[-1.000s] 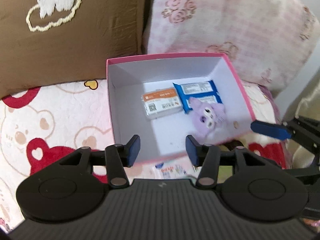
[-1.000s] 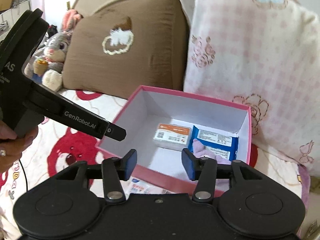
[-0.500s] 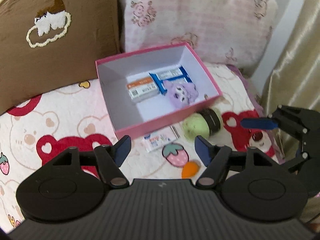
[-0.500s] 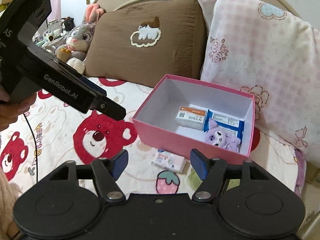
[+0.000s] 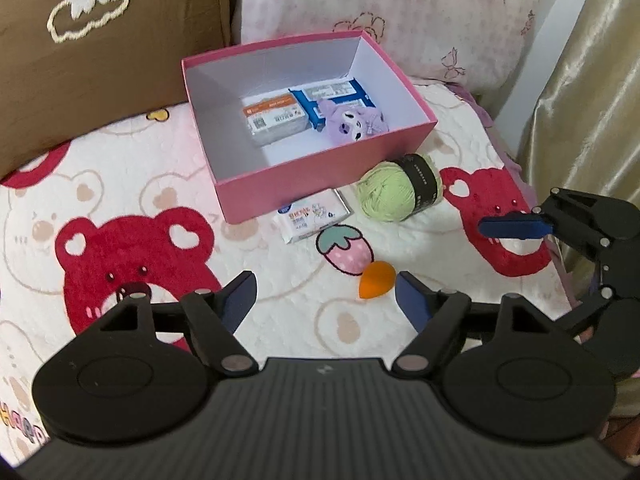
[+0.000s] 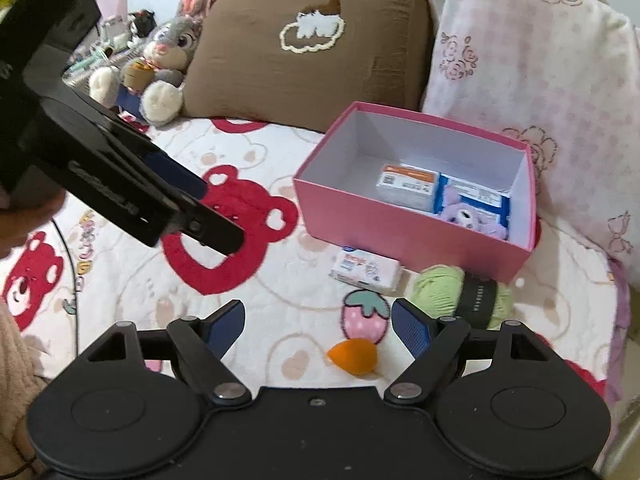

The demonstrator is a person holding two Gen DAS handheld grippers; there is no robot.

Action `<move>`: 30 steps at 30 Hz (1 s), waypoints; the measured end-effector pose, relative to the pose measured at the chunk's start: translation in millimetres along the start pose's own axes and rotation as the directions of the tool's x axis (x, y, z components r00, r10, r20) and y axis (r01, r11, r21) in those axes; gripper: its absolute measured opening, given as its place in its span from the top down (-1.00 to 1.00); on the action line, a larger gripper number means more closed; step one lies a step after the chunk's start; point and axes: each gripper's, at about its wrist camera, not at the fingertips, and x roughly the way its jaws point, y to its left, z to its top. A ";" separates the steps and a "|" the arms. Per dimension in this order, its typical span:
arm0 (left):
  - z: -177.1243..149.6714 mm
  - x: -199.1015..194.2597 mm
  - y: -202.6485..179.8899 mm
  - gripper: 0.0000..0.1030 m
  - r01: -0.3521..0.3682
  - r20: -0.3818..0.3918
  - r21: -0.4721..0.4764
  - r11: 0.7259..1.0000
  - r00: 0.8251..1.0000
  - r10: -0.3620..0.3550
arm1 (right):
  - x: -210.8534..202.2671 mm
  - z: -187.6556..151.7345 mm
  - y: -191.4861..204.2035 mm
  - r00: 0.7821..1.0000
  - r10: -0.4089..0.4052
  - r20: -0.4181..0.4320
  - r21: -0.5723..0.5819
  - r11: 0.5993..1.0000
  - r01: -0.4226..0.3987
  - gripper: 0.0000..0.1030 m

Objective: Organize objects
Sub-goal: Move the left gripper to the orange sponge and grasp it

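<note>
A pink box (image 5: pixel 320 176) (image 6: pixel 400 236) sits on the bed and holds an orange-white carton (image 5: pixel 276 118), a blue packet (image 5: pixel 340 94) and a purple plush (image 5: pixel 352 124). On the blanket in front of the box lie a white tissue pack (image 5: pixel 310 216) (image 6: pixel 364 266), a green yarn ball (image 5: pixel 396 194) (image 6: pixel 460 290) and an orange sponge (image 5: pixel 376 276) (image 6: pixel 354 356). My left gripper (image 5: pixel 326 294) is open and empty above the sponge. My right gripper (image 6: pixel 318 322) is open and empty, also near the sponge.
A brown pillow (image 5: pixel 100 40) and a pink checked pillow (image 5: pixel 400 16) stand behind the box. A grey bunny plush (image 6: pixel 168 64) sits at the back left. A beige curtain (image 5: pixel 592 80) hangs at the right beside the bed edge.
Both grippers have pulled back and up from the box and opened wider. The tissue pack, yarn and sponge have come into view.
</note>
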 end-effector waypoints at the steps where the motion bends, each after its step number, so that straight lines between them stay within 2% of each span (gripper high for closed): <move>1: -3.0 3.5 1.1 -0.47 0.009 -0.003 -0.006 1.000 1.000 -0.009 | 0.9 -3.1 -0.3 1.000 0.016 0.011 0.006 1.000 -0.016 -0.63; 4: -11.1 14.0 4.0 -0.50 0.043 -0.007 -0.031 0.999 0.999 -0.043 | 6.6 -11.7 2.3 0.999 0.028 0.015 0.011 1.000 -0.028 -0.63; 7: -19.7 26.6 4.6 -0.51 0.062 -0.009 -0.024 0.998 0.998 -0.062 | 15.6 -22.8 5.6 1.000 0.003 0.028 -0.007 1.000 -0.003 -0.64; 10: -26.5 40.6 2.4 -0.51 0.077 0.013 -0.009 0.997 0.997 -0.077 | 26.3 -35.3 6.0 0.997 -0.045 0.055 -0.023 0.999 0.046 -0.63; 16: -35.1 71.9 0.1 -0.51 0.142 0.068 -0.014 0.990 0.988 -0.141 | 50.8 -58.0 0.8 0.992 -0.066 0.105 -0.052 0.996 0.072 -0.63; 19: -38.7 90.7 -1.7 -0.50 0.146 0.079 -0.008 0.989 0.986 -0.145 | 63.5 -67.0 -3.1 0.991 -0.045 0.124 -0.059 0.997 0.053 -0.63; 23: -45.1 114.6 -1.7 -0.50 0.166 0.085 0.002 0.986 0.983 -0.166 | 82.6 -76.1 -15.5 0.990 -0.039 0.134 -0.003 0.999 0.040 -0.63; 26: -49.4 134.0 -0.3 -0.50 0.184 0.069 -0.020 0.983 0.981 -0.182 | 97.1 -81.0 -21.1 0.994 -0.049 0.097 0.007 0.999 0.049 -0.63; 30: -55.9 149.9 -0.3 -0.49 0.173 0.085 -0.022 0.985 0.982 -0.171 | 114.5 -88.7 -23.3 0.997 -0.049 0.056 -0.011 0.999 0.050 -0.63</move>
